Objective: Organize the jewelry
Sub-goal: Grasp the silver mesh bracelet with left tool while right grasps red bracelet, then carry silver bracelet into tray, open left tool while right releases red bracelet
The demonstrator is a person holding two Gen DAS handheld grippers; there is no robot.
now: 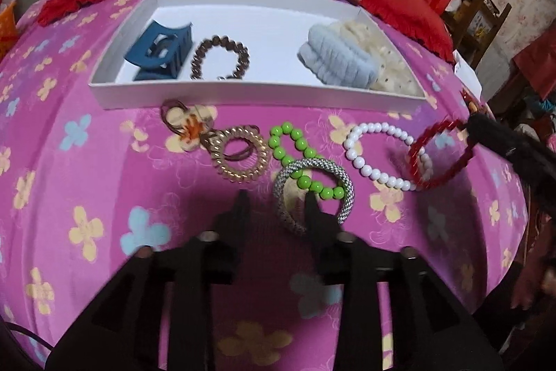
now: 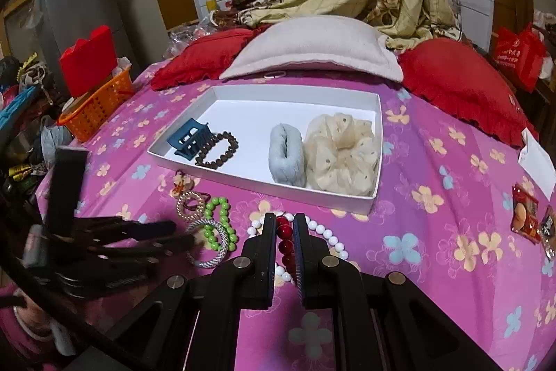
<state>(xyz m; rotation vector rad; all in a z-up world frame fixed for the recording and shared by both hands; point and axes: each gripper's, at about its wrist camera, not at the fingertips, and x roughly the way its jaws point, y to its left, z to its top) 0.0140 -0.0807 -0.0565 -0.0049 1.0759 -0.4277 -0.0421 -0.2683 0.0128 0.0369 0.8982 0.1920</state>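
A white tray (image 1: 243, 91) (image 2: 264, 183) on the pink bed holds a blue hair claw (image 1: 161, 49), a brown bead bracelet (image 1: 219, 58), a light blue scrunchie (image 1: 338, 56) and a cream scrunchie (image 2: 342, 155). In front of it lie a gold coil ring (image 1: 239, 153), a green bead bracelet (image 1: 299, 159), a silver bangle (image 1: 312, 193) and a white bead bracelet (image 1: 378, 155). My left gripper (image 1: 276, 200) is open, one finger inside the silver bangle. My right gripper (image 2: 285, 221) is shut on a red bead bracelet (image 2: 285, 242) (image 1: 438, 155), held just above the white beads.
A flower-shaped hair tie (image 1: 189, 126) lies by the tray's front wall. A grey pillow (image 2: 312, 47) and red cushions (image 2: 462, 82) lie behind the tray. An orange basket (image 2: 100, 103) stands at the left edge. Snack packets (image 2: 528, 214) lie at the right.
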